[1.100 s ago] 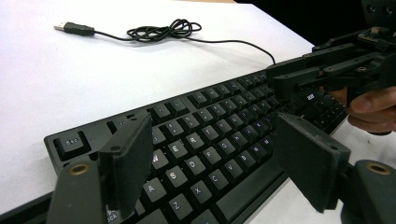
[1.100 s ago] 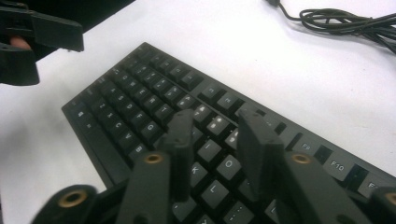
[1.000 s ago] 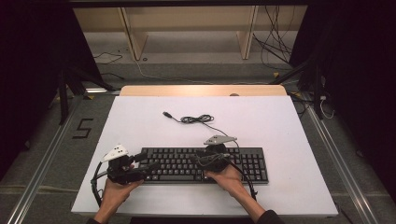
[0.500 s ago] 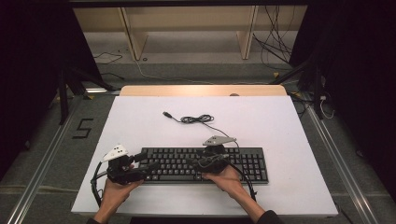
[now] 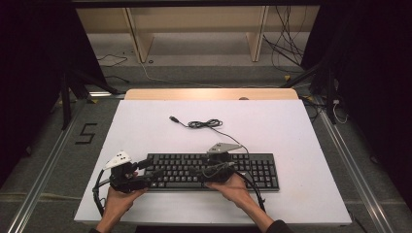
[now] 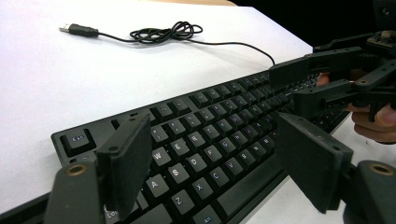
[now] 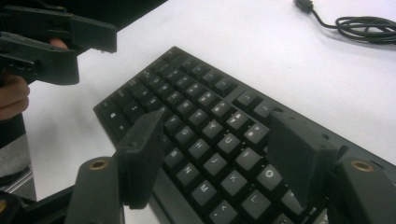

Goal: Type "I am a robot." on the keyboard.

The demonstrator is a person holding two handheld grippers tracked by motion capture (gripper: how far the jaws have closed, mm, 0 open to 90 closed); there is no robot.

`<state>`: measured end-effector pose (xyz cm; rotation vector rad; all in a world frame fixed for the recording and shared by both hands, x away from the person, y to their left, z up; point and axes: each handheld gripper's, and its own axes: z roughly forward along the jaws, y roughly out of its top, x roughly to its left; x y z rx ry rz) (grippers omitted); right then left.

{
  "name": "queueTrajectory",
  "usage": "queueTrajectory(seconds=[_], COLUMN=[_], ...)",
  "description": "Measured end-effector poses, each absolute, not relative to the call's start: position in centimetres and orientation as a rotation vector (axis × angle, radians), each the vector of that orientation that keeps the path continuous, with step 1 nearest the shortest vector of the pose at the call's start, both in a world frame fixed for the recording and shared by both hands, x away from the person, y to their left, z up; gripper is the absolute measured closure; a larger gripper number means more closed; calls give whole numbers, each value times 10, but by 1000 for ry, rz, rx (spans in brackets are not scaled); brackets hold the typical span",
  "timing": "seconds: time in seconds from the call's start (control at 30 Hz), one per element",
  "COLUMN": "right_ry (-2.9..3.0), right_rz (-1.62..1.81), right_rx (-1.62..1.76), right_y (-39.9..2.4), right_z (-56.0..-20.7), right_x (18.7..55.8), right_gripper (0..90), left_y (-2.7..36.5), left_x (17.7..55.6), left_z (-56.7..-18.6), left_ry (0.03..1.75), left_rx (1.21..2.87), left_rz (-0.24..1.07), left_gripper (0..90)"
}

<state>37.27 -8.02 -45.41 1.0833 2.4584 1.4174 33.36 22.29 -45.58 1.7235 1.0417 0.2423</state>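
A black keyboard lies flat near the front of the white table. Its thin black cable runs back to a loose coil and a free USB plug. My left gripper hovers at the keyboard's left end, open, with the keys under its spread jaws. My right gripper points left over the middle keys, also open. Each faces the other: the right gripper shows beyond the left one's jaws, and the left gripper beyond the right one's. The coil lies behind the keyboard.
A wooden strip borders the table's far edge. Behind it stand shelf legs and loose floor cables. Bare white tabletop surrounds the keyboard to the back, left and right.
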Motion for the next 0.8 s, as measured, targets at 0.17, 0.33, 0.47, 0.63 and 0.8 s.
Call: queueTrajectory(seconds=[0.17,0.33,0.47,0.63,0.8], right_ry=[2478,2496,2512,2530,2547], right_rz=[1419,1417,1399,1389,1370], right_rx=[1060,1042,1027,1006,995], right_y=[-75,-69,-65,-62,-57], right_z=[-455,-457,-459,-461,-464], right_x=[371,369,368,366,366], right_gripper=[370,380,472,638,783], left_y=[224,225,225,225,225], left_x=[333,333,332,332,332], left_z=[-456,-456,-456,-456,-456], left_ry=[1044,1043,1040,1039,1038], left_rx=[1714,1712,1713,1713,1712], left_rz=[242,246,250,253,255], left_gripper=[260,251,250,250,251])
